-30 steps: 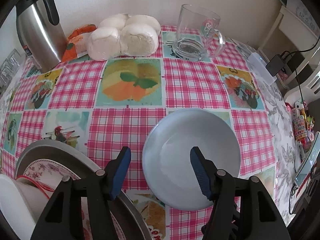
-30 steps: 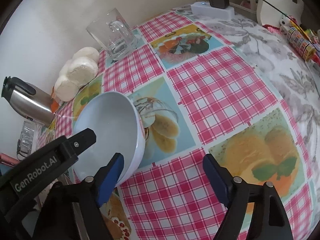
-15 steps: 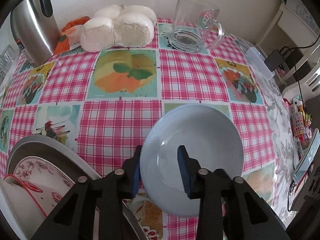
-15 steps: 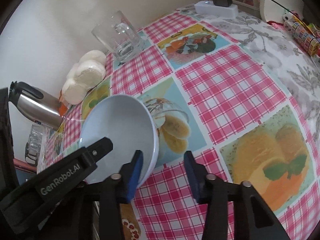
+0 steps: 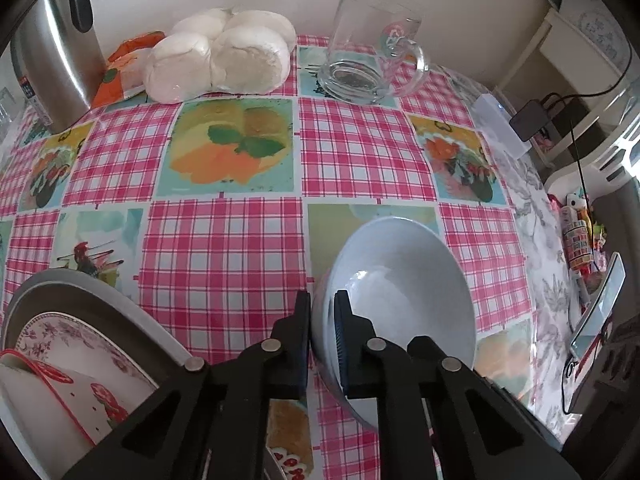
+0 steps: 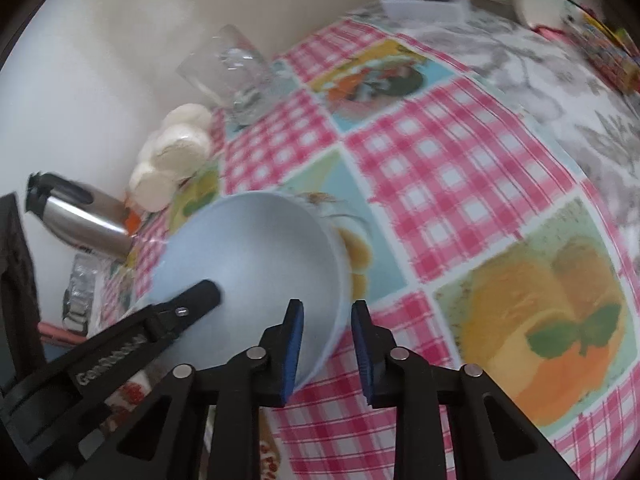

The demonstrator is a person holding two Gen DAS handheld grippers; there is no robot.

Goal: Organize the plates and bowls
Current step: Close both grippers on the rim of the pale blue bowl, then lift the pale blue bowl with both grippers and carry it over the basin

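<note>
A pale blue bowl point(image 5: 404, 300) is tilted up off the checked tablecloth. My left gripper point(image 5: 322, 320) is shut on its left rim, one finger inside and one outside. In the right wrist view the same bowl point(image 6: 260, 264) shows with the left gripper's finger point(image 6: 192, 300) inside it. My right gripper point(image 6: 326, 332) straddles the bowl's near rim with its jaws narrowed but still apart from the wall. At lower left a grey tray point(image 5: 80, 300) holds a floral plate point(image 5: 76, 336) and a white bowl with a red rim point(image 5: 44, 408).
A steel kettle point(image 5: 60, 52), bagged white buns point(image 5: 216, 56) and a glass mug point(image 5: 372, 64) stand along the far wall. A white box and charger point(image 5: 504, 124) lie at the right, near the table edge. A phone point(image 5: 596, 308) lies far right.
My left gripper closed on the bowl's rim and tipped the bowl up. My right gripper narrowed from wide open and moved onto the bowl's near rim.
</note>
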